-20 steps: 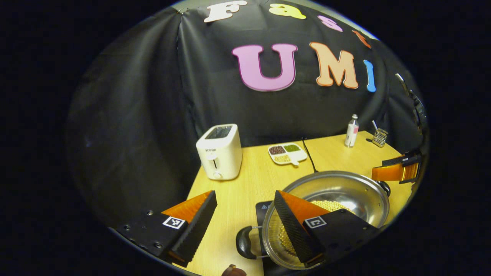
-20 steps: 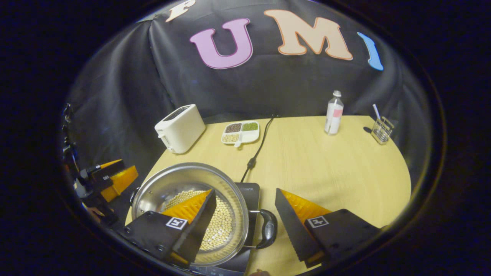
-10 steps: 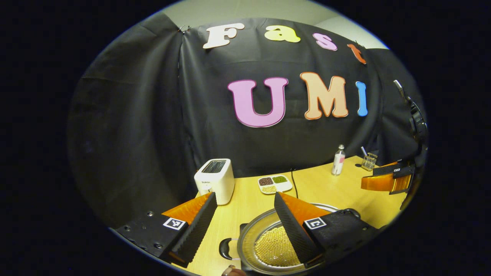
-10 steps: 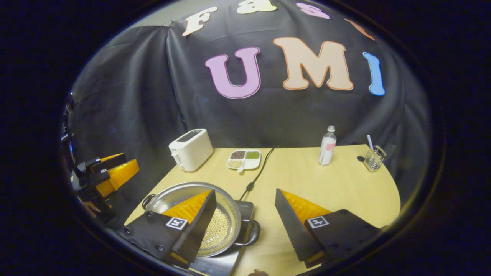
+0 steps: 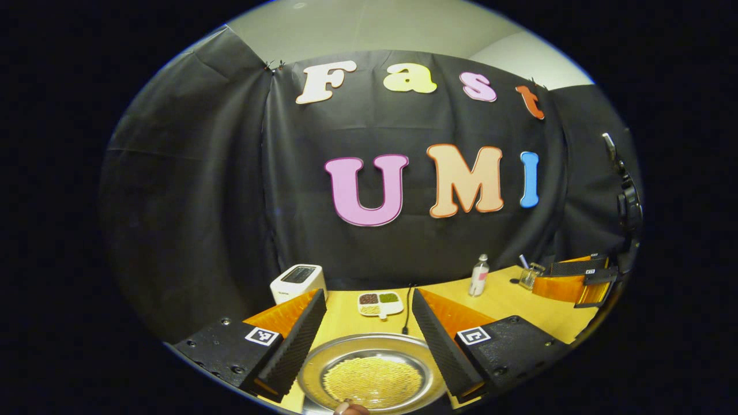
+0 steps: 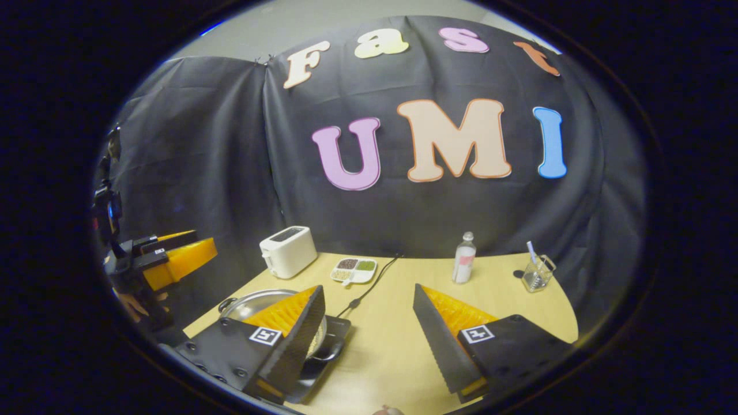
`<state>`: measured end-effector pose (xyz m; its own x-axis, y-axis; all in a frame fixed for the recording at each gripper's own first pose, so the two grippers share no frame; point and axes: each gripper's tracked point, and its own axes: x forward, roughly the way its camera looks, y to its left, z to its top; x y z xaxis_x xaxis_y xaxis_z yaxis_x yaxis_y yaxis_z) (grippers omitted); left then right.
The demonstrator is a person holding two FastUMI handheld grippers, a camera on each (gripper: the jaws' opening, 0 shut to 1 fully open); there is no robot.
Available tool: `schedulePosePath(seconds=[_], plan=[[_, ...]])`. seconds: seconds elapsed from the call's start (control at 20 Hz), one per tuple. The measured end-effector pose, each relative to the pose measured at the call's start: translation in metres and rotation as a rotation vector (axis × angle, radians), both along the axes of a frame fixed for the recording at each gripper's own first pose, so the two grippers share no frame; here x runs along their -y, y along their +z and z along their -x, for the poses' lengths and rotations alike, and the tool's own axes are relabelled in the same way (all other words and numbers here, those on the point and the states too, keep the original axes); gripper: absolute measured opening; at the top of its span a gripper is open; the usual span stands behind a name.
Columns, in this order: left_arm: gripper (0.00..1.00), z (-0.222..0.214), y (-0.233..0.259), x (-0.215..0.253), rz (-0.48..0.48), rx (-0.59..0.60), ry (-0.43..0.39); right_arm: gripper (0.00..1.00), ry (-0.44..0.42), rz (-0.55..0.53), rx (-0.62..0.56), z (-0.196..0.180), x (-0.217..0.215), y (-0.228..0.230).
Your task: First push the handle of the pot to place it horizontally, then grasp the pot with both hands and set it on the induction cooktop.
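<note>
We have pulled both grippers up and back, so the pot [image 5: 372, 377] looks smaller and lower now. It sits on the induction cooktop [image 6: 323, 360], full of little yellow beans, so we think the job is done. Our left gripper [image 5: 369, 340] and right gripper [image 6: 369, 340] are both wide open and hold nothing, because we let go.
</note>
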<state>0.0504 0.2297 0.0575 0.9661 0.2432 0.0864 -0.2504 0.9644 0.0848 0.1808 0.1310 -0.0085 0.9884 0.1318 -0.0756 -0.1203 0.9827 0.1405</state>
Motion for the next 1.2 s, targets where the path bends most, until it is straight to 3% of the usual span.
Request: schedulePosePath(seconds=[0.25, 0.35, 0.5, 0.65, 0.7, 0.75, 0.8, 0.85, 1.15, 1.2], plan=[[0.97, -0.003, 0.015, 0.075, 0.038, 0.054, -0.014, 0.99, 0.031, -0.032, 0.109, 0.035, 0.064, 0.024], [0.95, -0.005, 0.024, 0.109, 0.042, 0.094, -0.036, 0.94, 0.041, -0.039, 0.155, 0.047, 0.088, 0.034], [0.94, -0.006, 0.027, 0.161, 0.088, 0.135, -0.080, 0.97, 0.051, -0.037, 0.174, 0.070, 0.117, 0.035], [0.96, -0.004, 0.014, 0.203, 0.142, 0.126, -0.124, 0.94, 0.054, -0.028, 0.195, 0.090, 0.136, 0.036], [0.94, -0.003, 0.010, 0.212, 0.161, 0.127, -0.129, 0.97, 0.062, -0.025, 0.202, 0.097, 0.141, 0.036], [0.99, -0.001, 0.008, 0.218, 0.177, 0.130, -0.127, 0.94, 0.073, -0.023, 0.199, 0.102, 0.142, 0.032], [0.96, 0.000, 0.006, 0.223, 0.183, 0.131, -0.125, 0.94, 0.073, -0.021, 0.193, 0.107, 0.147, 0.029], [0.93, 0.001, 0.004, 0.228, 0.184, 0.133, -0.127, 0.94, 0.061, -0.017, 0.191, 0.110, 0.153, 0.027], [0.96, 0.000, -0.006, 0.239, 0.152, 0.070, -0.153, 0.96, -0.027, -0.082, 0.155, 0.115, 0.172, 0.021], [0.96, 0.000, -0.007, 0.238, 0.148, 0.065, -0.153, 0.93, -0.030, -0.082, 0.155, 0.116, 0.171, 0.021]])
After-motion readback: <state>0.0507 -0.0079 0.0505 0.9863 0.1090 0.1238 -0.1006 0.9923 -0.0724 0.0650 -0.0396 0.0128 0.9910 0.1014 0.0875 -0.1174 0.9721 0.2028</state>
